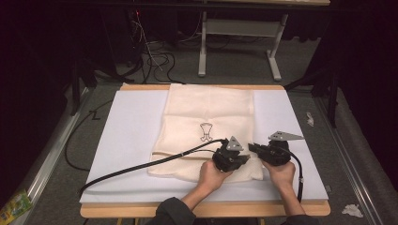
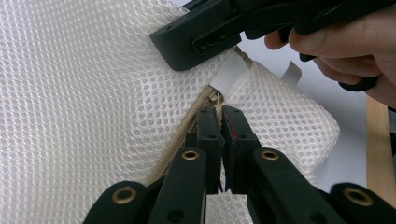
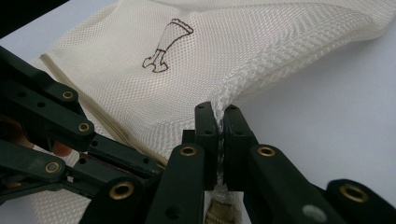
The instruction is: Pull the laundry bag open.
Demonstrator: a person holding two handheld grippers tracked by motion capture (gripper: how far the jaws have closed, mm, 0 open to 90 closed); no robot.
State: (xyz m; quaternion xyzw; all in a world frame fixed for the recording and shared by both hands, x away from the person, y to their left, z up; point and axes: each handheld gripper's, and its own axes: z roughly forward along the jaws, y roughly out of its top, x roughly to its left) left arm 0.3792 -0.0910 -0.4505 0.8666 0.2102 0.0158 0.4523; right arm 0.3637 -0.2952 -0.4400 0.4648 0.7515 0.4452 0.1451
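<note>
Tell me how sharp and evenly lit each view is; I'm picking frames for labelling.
High view: the white table sheet is bright, surroundings nearly black, detail soft. Left gripper view: the cream mesh laundry bag is crisp, the nearest jaws blurred. Right gripper view: mesh sharp by the jaws, softer farther off.

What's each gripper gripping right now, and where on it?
Left gripper is shut at the zipper end of the mesh bag. Right gripper pinches the bag's edge beside it.

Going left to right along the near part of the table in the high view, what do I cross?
Black cable → left gripper → right gripper → bare white table cover, with the cream mesh laundry bag under both grippers.
</note>
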